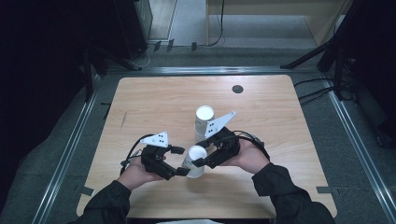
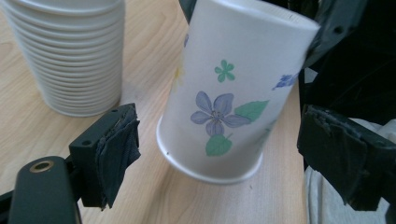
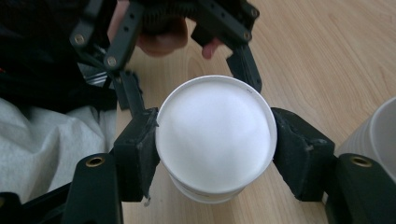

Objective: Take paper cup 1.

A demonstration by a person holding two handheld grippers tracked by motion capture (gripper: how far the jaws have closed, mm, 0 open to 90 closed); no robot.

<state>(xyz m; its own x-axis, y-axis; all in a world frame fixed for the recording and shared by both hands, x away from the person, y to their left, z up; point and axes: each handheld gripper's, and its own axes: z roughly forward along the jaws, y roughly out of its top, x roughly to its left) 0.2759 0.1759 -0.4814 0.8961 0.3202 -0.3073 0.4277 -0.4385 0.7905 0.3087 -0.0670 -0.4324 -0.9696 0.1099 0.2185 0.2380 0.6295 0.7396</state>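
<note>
Black claws (image 1: 183,171) with worn padded jaws, brass-ringed screw holes, grey dotted triangular plates; dark sleeves (image 1: 287,198).

Both forearms come in from the near edge, dark sleeves to the wrists. The left hand (image 1: 140,171) holds the left gripper (image 2: 219,149) with its jaws spread wide apart, touching nothing. The right hand (image 1: 250,158) aims the right gripper (image 3: 215,149) leftward, jaws pressed against a cup (image 3: 215,135) from both sides

On the wooden table (image 1: 154,100), a tall stack of white cups (image 1: 204,119) stands near centre. At its 6 o'clock, the right gripper (image 1: 201,161) and left gripper (image 1: 180,171) flank a single white cup (image 1: 195,161).
</note>
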